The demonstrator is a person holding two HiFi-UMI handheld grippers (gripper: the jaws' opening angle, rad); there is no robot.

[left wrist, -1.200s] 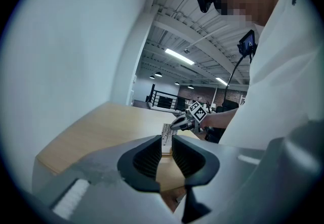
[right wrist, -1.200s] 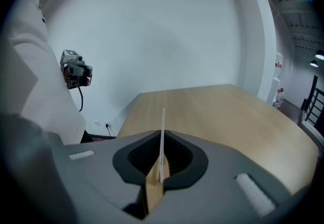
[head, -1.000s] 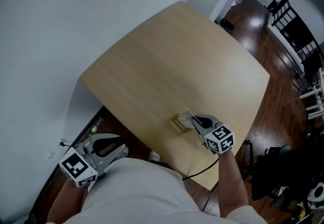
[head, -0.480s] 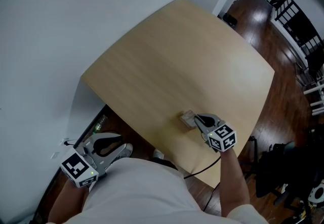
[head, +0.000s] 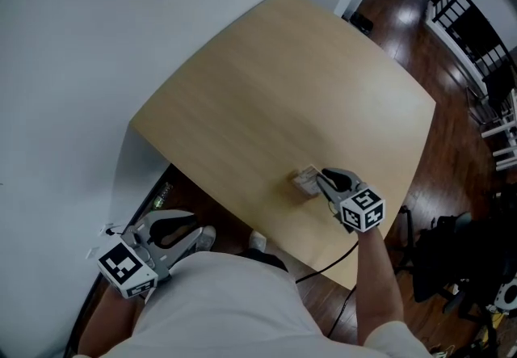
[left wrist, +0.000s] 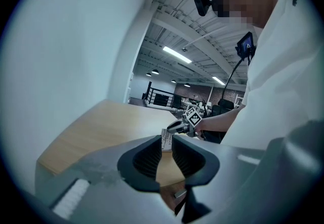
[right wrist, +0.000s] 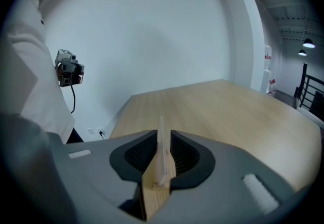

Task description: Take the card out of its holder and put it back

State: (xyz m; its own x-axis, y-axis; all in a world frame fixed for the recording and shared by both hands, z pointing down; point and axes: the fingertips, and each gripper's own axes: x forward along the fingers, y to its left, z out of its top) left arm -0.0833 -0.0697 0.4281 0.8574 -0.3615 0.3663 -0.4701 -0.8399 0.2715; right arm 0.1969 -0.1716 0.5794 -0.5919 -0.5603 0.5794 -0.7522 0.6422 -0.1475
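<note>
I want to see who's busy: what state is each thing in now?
card: upright in its holder
holder: resting on the table, card in it
right gripper: jaws have just been opening, card between them, not squeezed
left gripper: open, empty, held off the table

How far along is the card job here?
Looks done: the white card stands upright in its small wooden holder on the light wooden table. In hand: the right gripper straddles the card, its jaws having just been opening, pads off it. Remaining: drawing that gripper away. The left gripper waits open, off the table.
</note>
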